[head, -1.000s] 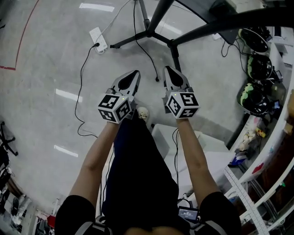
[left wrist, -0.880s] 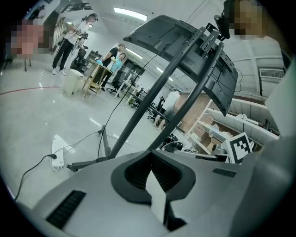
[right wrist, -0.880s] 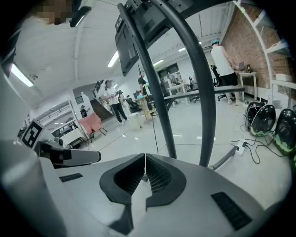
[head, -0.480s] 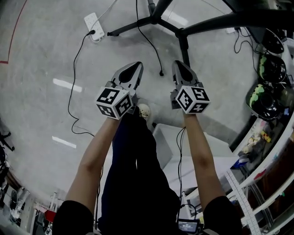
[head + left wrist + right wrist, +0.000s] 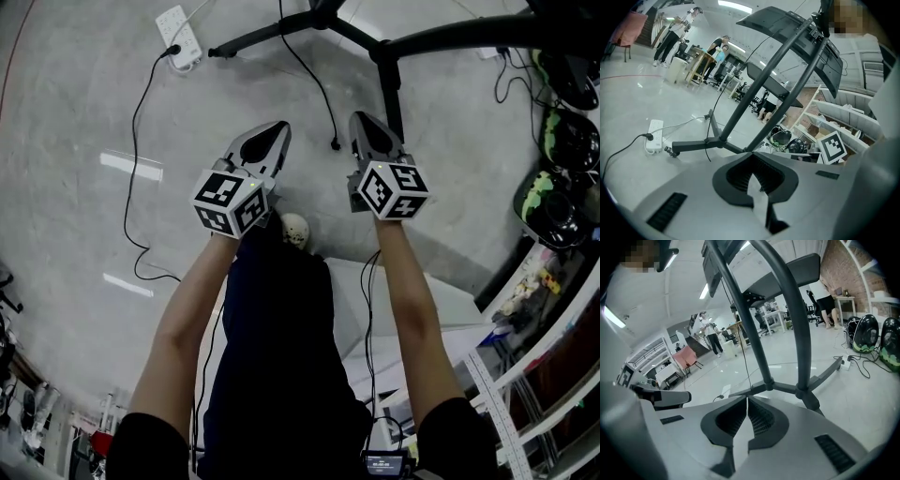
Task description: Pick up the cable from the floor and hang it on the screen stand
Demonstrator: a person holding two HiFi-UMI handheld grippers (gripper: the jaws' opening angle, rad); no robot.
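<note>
I hold both tools out ahead of me, side by side over the floor (image 5: 75, 216). The left hand-held gripper (image 5: 273, 130) has its jaws pressed together with nothing between them, and the right hand-held gripper (image 5: 364, 123) is likewise closed and empty. The black cable (image 5: 335, 143) lies on the floor, its loose end at one o'clock from the left tip. The screen stand (image 5: 380, 52) sits beyond at twelve o'clock, and a power strip (image 5: 178, 36) at eleven.
</note>
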